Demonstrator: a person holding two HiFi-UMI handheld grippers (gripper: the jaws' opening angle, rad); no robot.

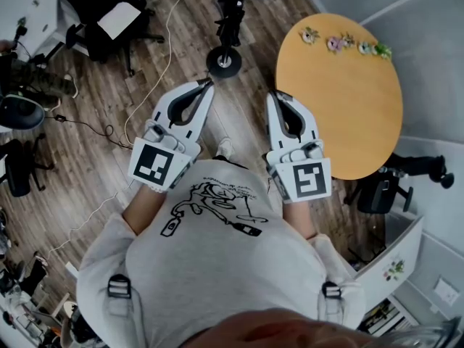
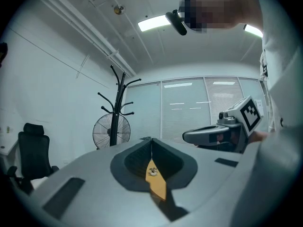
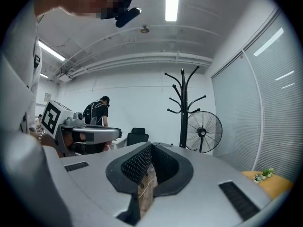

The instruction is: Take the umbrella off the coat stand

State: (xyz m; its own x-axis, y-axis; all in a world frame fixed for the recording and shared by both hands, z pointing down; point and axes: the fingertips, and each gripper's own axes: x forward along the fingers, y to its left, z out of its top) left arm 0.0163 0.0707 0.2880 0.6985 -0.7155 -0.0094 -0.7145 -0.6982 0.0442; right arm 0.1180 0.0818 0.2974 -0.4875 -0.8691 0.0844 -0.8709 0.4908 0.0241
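Standing short of the coat stand (image 3: pixel 183 109), the person holds the left gripper (image 1: pixel 209 84) and right gripper (image 1: pixel 277 95) level, both aimed toward it. Each pair of tongs is closed together, with nothing between the jaws. No umbrella can be made out on the hooks in either gripper view. By this reading nothing is done yet: approach, grasp and lift-off all remain.

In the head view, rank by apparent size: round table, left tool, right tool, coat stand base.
1. round table
2. left tool and right tool, alike; nearness enlarges them
3. coat stand base
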